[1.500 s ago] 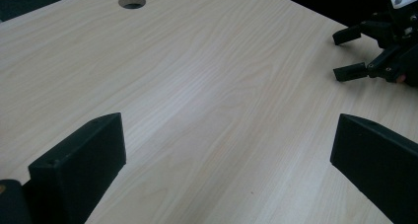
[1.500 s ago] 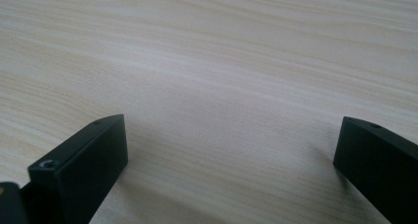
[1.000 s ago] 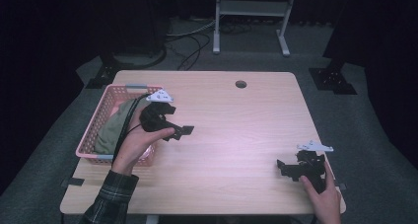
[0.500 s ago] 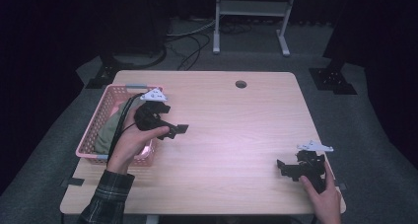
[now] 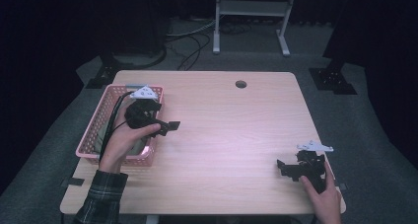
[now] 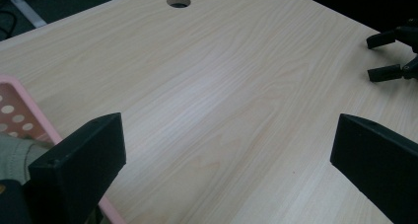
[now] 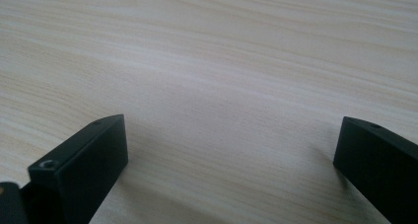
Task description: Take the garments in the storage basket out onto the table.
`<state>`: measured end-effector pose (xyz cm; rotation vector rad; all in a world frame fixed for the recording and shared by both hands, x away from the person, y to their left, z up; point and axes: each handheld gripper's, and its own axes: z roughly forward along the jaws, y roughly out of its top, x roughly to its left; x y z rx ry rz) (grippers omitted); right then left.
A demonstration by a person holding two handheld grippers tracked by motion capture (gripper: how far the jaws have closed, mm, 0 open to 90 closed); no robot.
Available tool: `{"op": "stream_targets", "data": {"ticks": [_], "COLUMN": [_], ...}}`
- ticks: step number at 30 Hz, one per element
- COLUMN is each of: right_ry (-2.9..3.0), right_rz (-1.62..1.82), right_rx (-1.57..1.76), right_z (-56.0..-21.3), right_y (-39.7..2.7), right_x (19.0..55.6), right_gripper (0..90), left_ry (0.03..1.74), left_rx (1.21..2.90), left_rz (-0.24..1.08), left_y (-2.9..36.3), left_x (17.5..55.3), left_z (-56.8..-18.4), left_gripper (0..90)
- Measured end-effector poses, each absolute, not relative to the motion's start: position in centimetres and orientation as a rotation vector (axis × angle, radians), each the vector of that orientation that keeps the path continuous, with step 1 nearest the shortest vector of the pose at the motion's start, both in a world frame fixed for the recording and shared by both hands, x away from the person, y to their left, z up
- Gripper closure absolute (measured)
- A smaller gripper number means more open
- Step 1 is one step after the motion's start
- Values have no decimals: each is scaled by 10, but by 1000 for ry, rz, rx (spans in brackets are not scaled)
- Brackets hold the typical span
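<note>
Pale wooden table (image 5: 231,135) lay bare, cloth remained in the pink basket (image 5: 93,135), both grippers' jaws wide and empty, left gripper (image 5: 170,127) beside it, right gripper (image 5: 286,168) resting apart.

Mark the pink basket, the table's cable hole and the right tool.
basket (image 5: 93,128): high view, left rim.
cable hole (image 5: 240,84): high view, its centre.
right tool (image 5: 282,167): high view, midway between its open tips.

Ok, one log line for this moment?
left claw: open, beside pink basket | right claw: open, low over table | nothing held
</note>
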<state>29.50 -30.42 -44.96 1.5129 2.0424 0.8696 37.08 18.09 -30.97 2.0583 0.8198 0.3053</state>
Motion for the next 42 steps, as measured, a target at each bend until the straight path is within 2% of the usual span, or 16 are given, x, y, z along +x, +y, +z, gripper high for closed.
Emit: {"op": "stream_targets", "data": {"ticks": [42], "right_ry": [2043], "right_rz": [869], "right_rx": [1512], "right_z": [-450], "right_y": [-304], "right_x": [295], "right_gripper": [0], "left_ry": [961], "left_rx": [2013], "left_rz": [385], "left_y": [244], "left_x": [377], "left_z": [-314], "left_gripper": [0]}}
